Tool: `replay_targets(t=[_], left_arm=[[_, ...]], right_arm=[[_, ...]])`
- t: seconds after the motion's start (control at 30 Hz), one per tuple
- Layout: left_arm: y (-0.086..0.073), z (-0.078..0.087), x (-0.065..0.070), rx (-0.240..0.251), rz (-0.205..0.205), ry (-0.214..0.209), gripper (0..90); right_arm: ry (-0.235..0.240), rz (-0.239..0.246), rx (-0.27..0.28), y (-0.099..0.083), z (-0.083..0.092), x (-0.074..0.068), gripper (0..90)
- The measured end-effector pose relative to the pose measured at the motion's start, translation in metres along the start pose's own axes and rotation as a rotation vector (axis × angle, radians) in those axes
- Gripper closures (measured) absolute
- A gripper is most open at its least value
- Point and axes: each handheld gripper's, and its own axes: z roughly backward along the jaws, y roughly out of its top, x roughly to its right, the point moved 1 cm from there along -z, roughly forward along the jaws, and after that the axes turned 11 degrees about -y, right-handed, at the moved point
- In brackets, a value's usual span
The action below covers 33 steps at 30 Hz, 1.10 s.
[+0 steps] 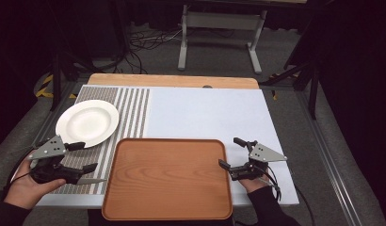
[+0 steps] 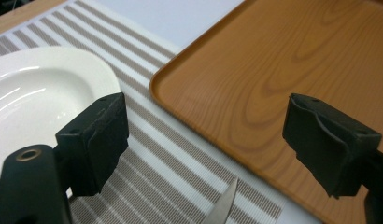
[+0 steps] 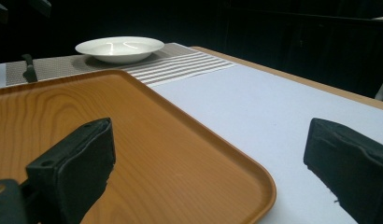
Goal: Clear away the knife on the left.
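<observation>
A white deep plate (image 1: pixel 87 123) (image 2: pixel 35 93) (image 3: pixel 119 46) rests on a striped grey placemat (image 1: pixel 130 108) (image 2: pixel 171 154) at the table's left. A wooden tray (image 1: pixel 167 179) (image 2: pixel 273 56) (image 3: pixel 63 107) lies at the front centre, with nothing on it. My left gripper (image 1: pixel 86 157) (image 2: pixel 206 105) hovers open over the placemat between plate and tray, nothing between its jaws. A knife's blade tip (image 1: pixel 96 181) (image 2: pixel 222 205) pokes out on the mat just below it. My right gripper (image 1: pixel 231 152) (image 3: pixel 210 135) stands open at the tray's right edge, straddling its corner, holding nothing.
The white table top (image 1: pixel 205 113) stretches bare behind and right of the tray, ending in a wooden strip (image 1: pixel 172 81) at the far edge. Beyond it are floor cables (image 1: pixel 144 42) and a metal stand (image 1: pixel 219 28). Dark surroundings flank both sides.
</observation>
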Motion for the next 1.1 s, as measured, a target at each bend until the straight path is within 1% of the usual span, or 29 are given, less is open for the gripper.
replay_targets(t=[0.07, 0.13, 0.27, 0.33, 0.4, 0.43, 0.47, 0.5, 0.53, 0.57, 0.6, 0.67, 0.73, 0.8, 0.83, 0.87, 0.9, 0.97, 1.0, 1.1], left_arm=[[-0.001, 0.003, -0.001, -0.024, -0.004, 0.002, 15.7], [-0.002, 0.006, -0.003, -0.044, -0.002, -0.007, 17.2], [-0.004, 0.009, -0.005, -0.093, -0.002, -0.011, 18.0], [-0.005, 0.011, -0.006, -0.112, -0.003, -0.008, 19.4], [-0.007, 0.012, -0.008, -0.134, -0.004, 0.011, 20.5], [-0.007, 0.013, -0.01, -0.152, 0.012, 0.023, 20.9], [-0.009, 0.013, -0.013, -0.178, 0.03, 0.035, 23.2], [-0.011, 0.013, -0.016, -0.205, 0.073, 0.014, 25.7], [-0.012, 0.013, -0.018, -0.224, 0.118, -0.014, 25.1], [-0.014, 0.013, -0.02, -0.239, 0.142, -0.022, 24.5], [-0.015, 0.013, -0.02, -0.255, 0.138, -0.013, 24.5], [-0.016, 0.014, -0.021, -0.267, 0.131, -0.012, 27.6], [-0.017, 0.015, -0.021, -0.28, 0.122, -0.009, 28.8], [-0.018, 0.016, -0.022, -0.296, 0.113, -0.02, 30.4], [-0.019, 0.016, -0.023, -0.312, 0.105, -0.025, 31.2], [-0.021, 0.016, -0.025, -0.335, 0.094, -0.019, 31.9], [-0.022, 0.016, -0.025, -0.346, 0.088, -0.014, 33.2], [-0.024, 0.017, -0.028, -0.374, 0.081, -0.021, 34.9], [-0.025, 0.018, -0.028, -0.38, 0.075, -0.02, 34.8], [-0.028, 0.02, -0.031, -0.418, 0.034, -0.02, 34.4]], right_arm=[[0.0, 0.001, 0.0, 0.0, 0.0, 0.0, 3.0], [0.001, 0.001, 0.0, 0.0, 0.0, 0.0, 3.0], [0.003, 0.001, 0.0, 0.0, 0.0, 0.0, 3.0], [0.002, 0.001, 0.0, 0.0, 0.0, 0.0, 3.0], [0.003, 0.002, 0.0, 0.0, 0.0, 0.0, 3.0], [0.004, 0.002, 0.0, 0.0, 0.0, 0.0, 3.0], [0.005, 0.001, 0.0, 0.0, 0.0, 0.0, 3.0], [0.006, 0.0, 0.0, 0.0, 0.0, 0.0, 3.0], [0.006, 0.001, 0.001, 0.0, 0.0, 0.0, 3.0], [0.005, 0.001, 0.001, 0.0, 0.0, 0.0, 3.0], [0.006, 0.002, 0.001, 0.0, 0.0, 0.0, 3.0], [0.006, 0.002, 0.001, 0.0, 0.0, 0.0, 3.0], [0.006, 0.002, 0.0, 0.0, 0.0, 0.0, 3.0], [0.007, 0.002, 0.001, 0.0, 0.0, 0.0, 3.0], [0.007, 0.002, 0.001, 0.0, 0.0, -0.001, 3.0], [0.008, 0.002, 0.001, 0.0, 0.0, -0.001, 3.0], [0.009, 0.002, 0.002, 0.0, 0.0, -0.001, 3.0], [0.01, 0.003, 0.003, 0.0, 0.0, -0.001, 3.0], [0.011, 0.004, 0.003, 0.0, 0.0, -0.001, 3.0], [0.011, 0.004, 0.003, 0.0, 0.0, -0.001, 3.0]])
